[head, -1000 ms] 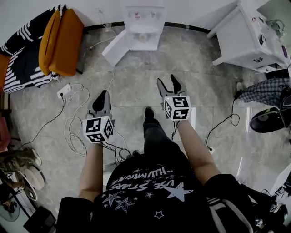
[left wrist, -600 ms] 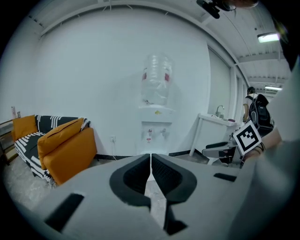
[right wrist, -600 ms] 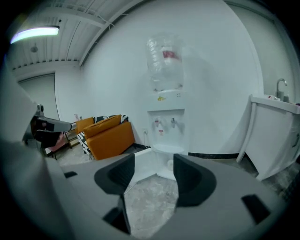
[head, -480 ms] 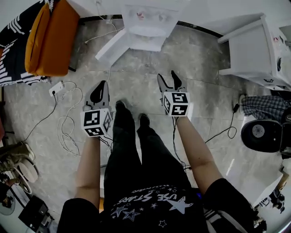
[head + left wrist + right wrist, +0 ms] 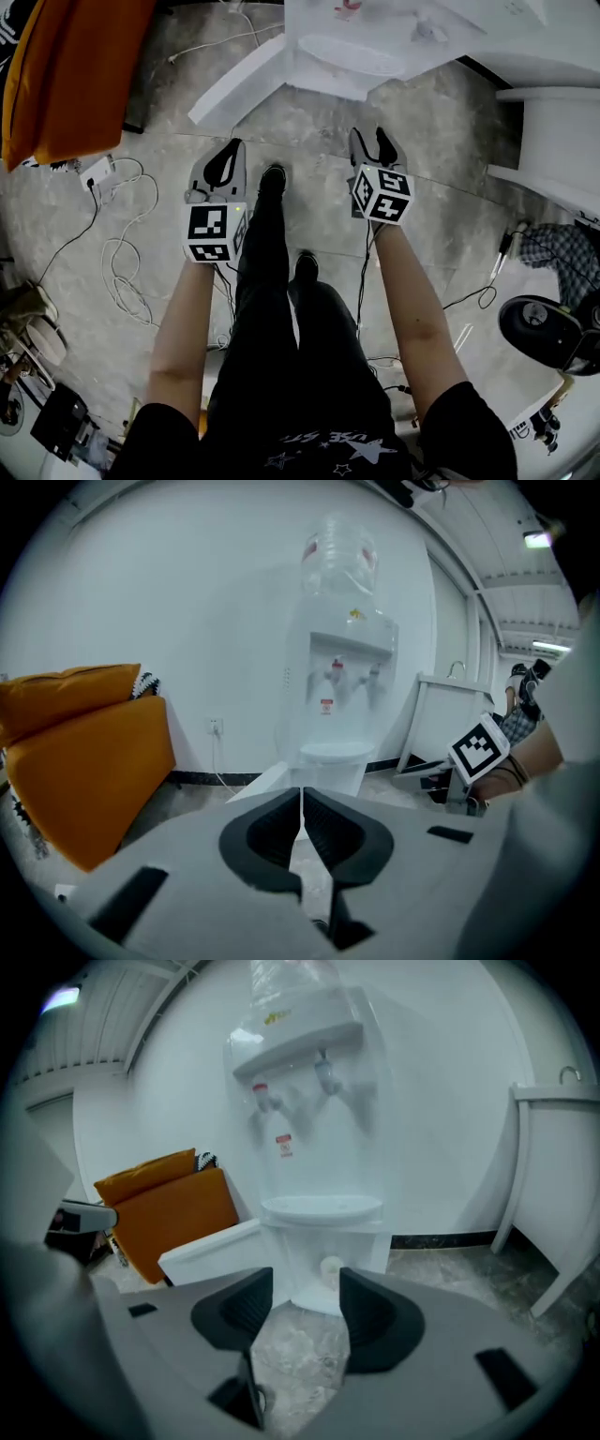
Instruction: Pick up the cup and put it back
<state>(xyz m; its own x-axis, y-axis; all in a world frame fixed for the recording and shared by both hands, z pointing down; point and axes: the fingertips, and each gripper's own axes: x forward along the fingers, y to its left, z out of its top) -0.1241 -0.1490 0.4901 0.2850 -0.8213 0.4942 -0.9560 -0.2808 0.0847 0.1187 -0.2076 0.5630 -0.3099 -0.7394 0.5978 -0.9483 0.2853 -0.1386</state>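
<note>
A white water dispenser [image 5: 314, 1138] stands against the wall ahead, its low cabinet door [image 5: 211, 1251] swung open to the left. Inside the cabinet sits a small pale round thing [image 5: 330, 1267], perhaps the cup; I cannot tell for sure. My right gripper [image 5: 307, 1283] points at it from a distance, open, its jaws having just closed a little with nothing between them. My left gripper [image 5: 300, 803] is shut and empty, aimed at the dispenser [image 5: 337, 696]. In the head view both grippers, left [image 5: 217, 167] and right [image 5: 373, 145], hang over the floor short of the dispenser [image 5: 356, 47].
An orange cushion [image 5: 66, 75] leans at the left. White cables [image 5: 122, 253] and a power strip [image 5: 94, 173] lie on the stone floor. A white table [image 5: 562, 141] stands at the right, a black round device [image 5: 548, 328] near it. The person's legs [image 5: 272, 281] are between the grippers.
The person has stepped forward. Both grippers have sunk and come nearer to the dispenser, which now fills the top of the head view.
</note>
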